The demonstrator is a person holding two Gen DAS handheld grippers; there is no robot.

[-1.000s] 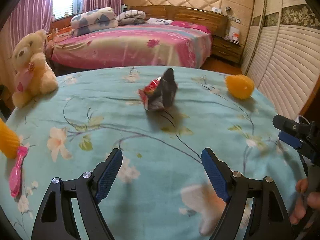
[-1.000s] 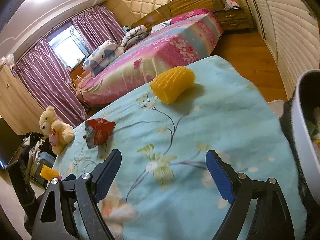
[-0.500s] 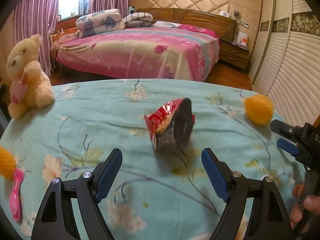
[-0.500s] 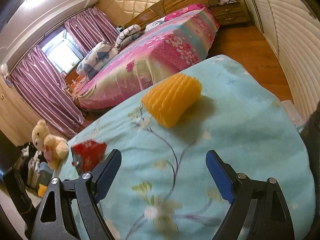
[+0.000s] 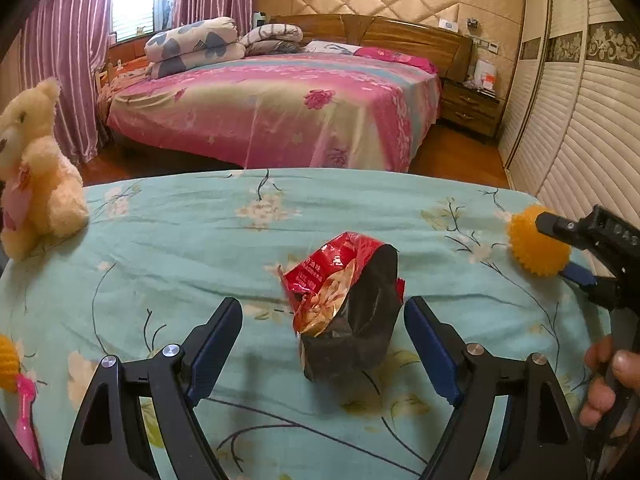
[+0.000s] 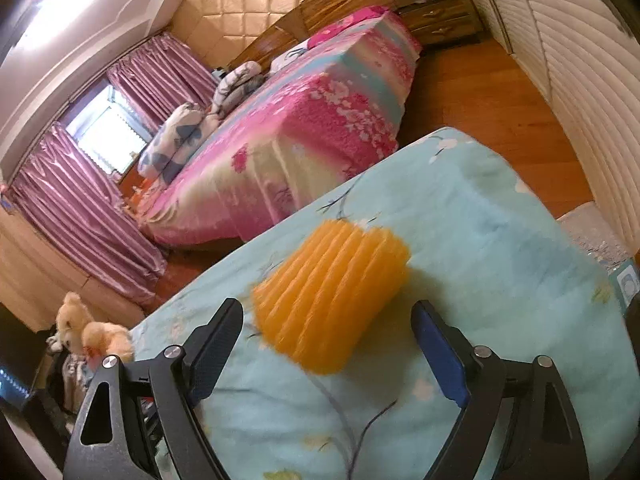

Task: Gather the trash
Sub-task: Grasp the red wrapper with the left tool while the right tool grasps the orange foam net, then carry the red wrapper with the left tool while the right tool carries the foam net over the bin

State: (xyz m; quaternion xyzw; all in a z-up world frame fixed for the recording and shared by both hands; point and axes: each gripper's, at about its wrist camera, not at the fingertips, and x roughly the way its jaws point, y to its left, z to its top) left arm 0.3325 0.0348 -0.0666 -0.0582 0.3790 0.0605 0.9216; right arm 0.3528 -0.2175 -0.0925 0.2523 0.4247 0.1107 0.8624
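A crumpled red and dark snack wrapper (image 5: 344,300) stands on the turquoise flowered tablecloth (image 5: 180,248). My left gripper (image 5: 322,316) is open around it, with a gap on both sides of the wrapper. In the right wrist view an orange ridged roll (image 6: 332,296) lies between the blue pads of my right gripper (image 6: 326,320). Its jaws are closing, and the pads stand close to the roll without pressing on it. The left wrist view shows the same roll (image 5: 528,248) at the table's right edge, with the right gripper's fingers on either side of it.
A cream teddy bear (image 5: 36,184) sits at the table's far left. A pink brush (image 5: 26,412) and a yellow ridged piece (image 5: 6,362) lie at the near left edge. A pink bed (image 5: 280,108) stands beyond the table. A hand (image 5: 604,384) holds the right gripper.
Both grippers have moved forward over the table. The wrapper now sits between the left fingers, and the orange roll between the right fingers. The right jaws have narrowed slightly.
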